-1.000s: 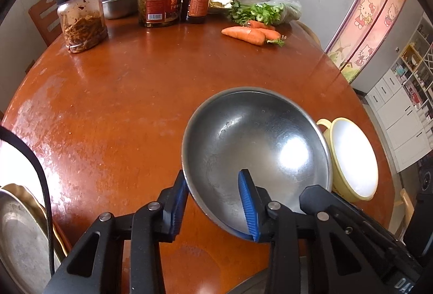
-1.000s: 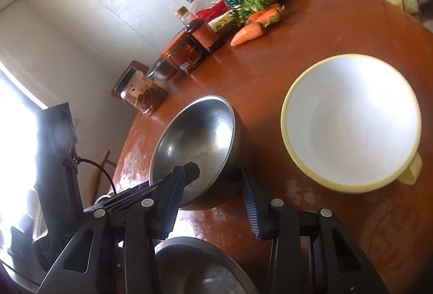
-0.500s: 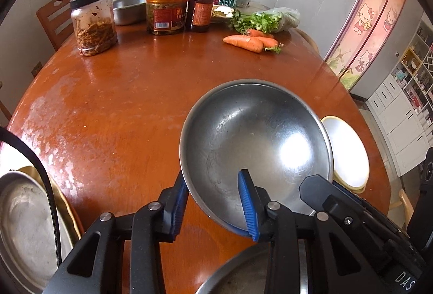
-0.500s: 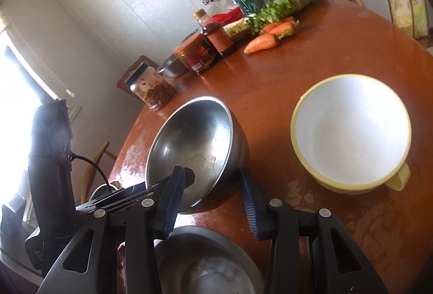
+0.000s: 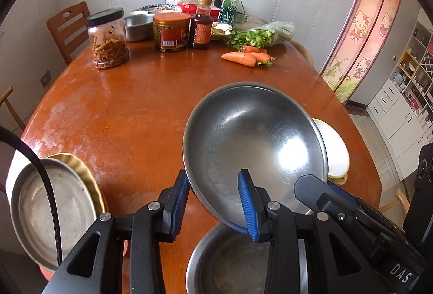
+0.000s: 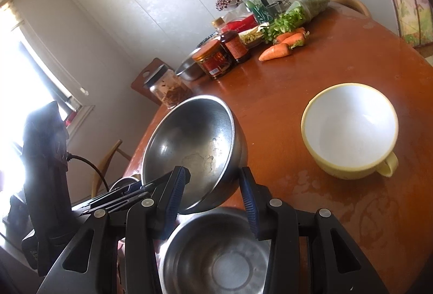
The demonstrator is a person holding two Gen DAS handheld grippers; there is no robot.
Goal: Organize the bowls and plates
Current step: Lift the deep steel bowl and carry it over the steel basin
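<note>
A steel bowl (image 5: pixel 254 142) is tilted and lifted off the round wooden table (image 5: pixel 140 110). My left gripper (image 5: pixel 213 202) and my right gripper (image 6: pixel 213 191) both straddle its near rim (image 6: pixel 189 142), jaws wide; which one grips it I cannot tell. A second steel bowl (image 5: pixel 232 264) sits directly below it (image 6: pixel 216 258). A white bowl with a yellow rim and handle (image 6: pixel 351 128) stands to the right, partly hidden behind the steel bowl in the left wrist view (image 5: pixel 335 156).
A steel plate on a yellow plate (image 5: pixel 51 207) sits at the table's near left edge. Jars, bottles (image 5: pixel 170 31), a steel basin, carrots (image 5: pixel 243 58) and greens crowd the far side. Wooden chairs stand around the table.
The tilted steel bowl has been raised and drawn toward me, over the second steel bowl, which has come into view beneath it. Both grippers pulled back together.
</note>
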